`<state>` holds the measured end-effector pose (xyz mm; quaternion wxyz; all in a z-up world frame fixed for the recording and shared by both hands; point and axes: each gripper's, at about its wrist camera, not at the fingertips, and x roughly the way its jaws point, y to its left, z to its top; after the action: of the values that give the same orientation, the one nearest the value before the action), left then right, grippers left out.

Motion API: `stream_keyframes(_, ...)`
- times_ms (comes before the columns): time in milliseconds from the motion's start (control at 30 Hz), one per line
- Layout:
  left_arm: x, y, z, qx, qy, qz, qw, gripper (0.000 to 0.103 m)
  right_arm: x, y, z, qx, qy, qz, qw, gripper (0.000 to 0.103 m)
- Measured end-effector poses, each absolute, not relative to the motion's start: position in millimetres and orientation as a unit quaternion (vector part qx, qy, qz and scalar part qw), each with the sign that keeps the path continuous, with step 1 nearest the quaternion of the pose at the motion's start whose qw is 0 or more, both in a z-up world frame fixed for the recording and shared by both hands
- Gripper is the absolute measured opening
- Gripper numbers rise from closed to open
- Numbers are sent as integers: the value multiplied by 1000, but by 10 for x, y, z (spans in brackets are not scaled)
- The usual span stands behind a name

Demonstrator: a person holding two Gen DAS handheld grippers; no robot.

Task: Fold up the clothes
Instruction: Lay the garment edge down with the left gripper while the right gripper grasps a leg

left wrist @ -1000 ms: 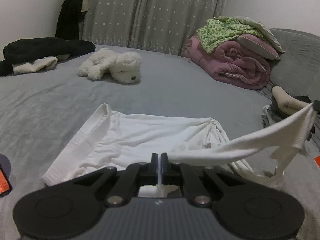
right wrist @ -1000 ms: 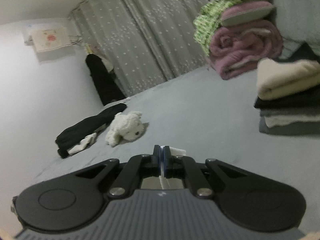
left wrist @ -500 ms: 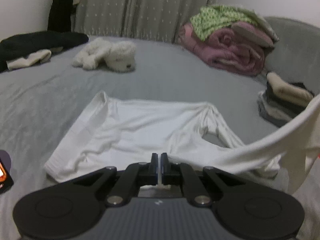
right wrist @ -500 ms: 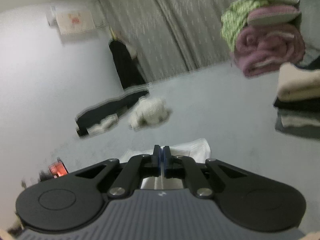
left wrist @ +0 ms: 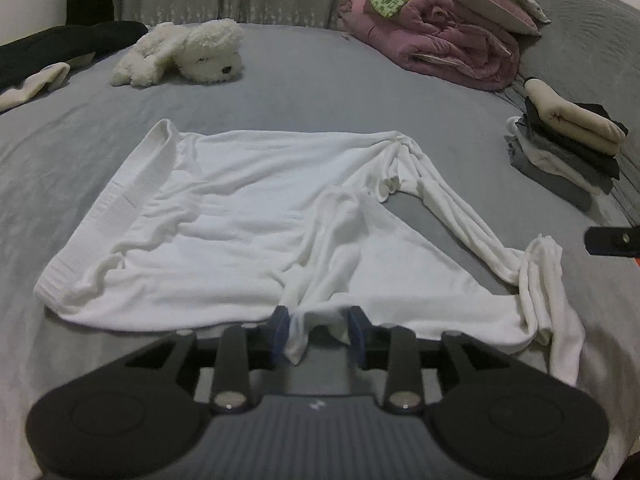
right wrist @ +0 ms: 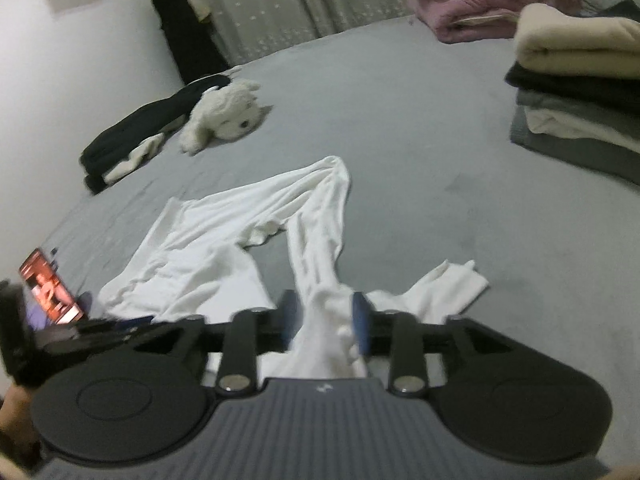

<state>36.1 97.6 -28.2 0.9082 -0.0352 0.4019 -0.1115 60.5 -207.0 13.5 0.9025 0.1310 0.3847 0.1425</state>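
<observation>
A white long-sleeved top (left wrist: pixel 240 216) lies spread on the grey bed (left wrist: pixel 320 92), ribbed hem at the left, sleeves trailing right. My left gripper (left wrist: pixel 319 330) is open low over its near edge, with a fold of white cloth lying loose between the fingers. My right gripper (right wrist: pixel 323 320) is open too, with a bunched sleeve (right wrist: pixel 320 248) of the same top (right wrist: pixel 224 232) lying between its fingers. The right gripper's tip shows at the right edge of the left wrist view (left wrist: pixel 612 236).
A white plush dog (left wrist: pixel 188 54) and dark clothes (left wrist: pixel 48 48) lie at the far left. A pink quilt with a green blanket (left wrist: pixel 440 28) is at the back. A stack of folded clothes (left wrist: pixel 568 148) stands at the right. A phone (right wrist: pixel 50 286) lies at the left.
Both grippers were shut on the top and held it stretched above the bed. They came down and opened, and the cloth now lies slack on the bed.
</observation>
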Motion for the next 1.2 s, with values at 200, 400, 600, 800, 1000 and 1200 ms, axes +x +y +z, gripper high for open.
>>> stream_keyframes(200, 441, 925, -304, -39, 405, -109, 907, 40, 804, -1943, -29, 115, 403, 124, 900, 37)
stream_keyframes(400, 522, 879, -350, -36, 407, -103, 907, 41, 1100, -1747, -303, 74, 425, 96, 897, 37)
stream_keyframes(600, 582, 877, -354, -44, 406, -102, 907, 43, 1297, -1669, -479, 62, 432, 86, 896, 37)
stream_keyframes(800, 658, 871, -353, -56, 402, -99, 909, 43, 1343, -1508, -509, 17, 409, 71, 910, 2)
stream_keyframes(1000, 748, 895, -329, -80, 402, -100, 907, 43, 1377, -1457, -458, -16, 380, 43, 924, 2)
stream_keyframes(1200, 833, 906, -319, -92, 401, -102, 906, 43, 1463, -1586, -261, -14, 352, 14, 936, 2)
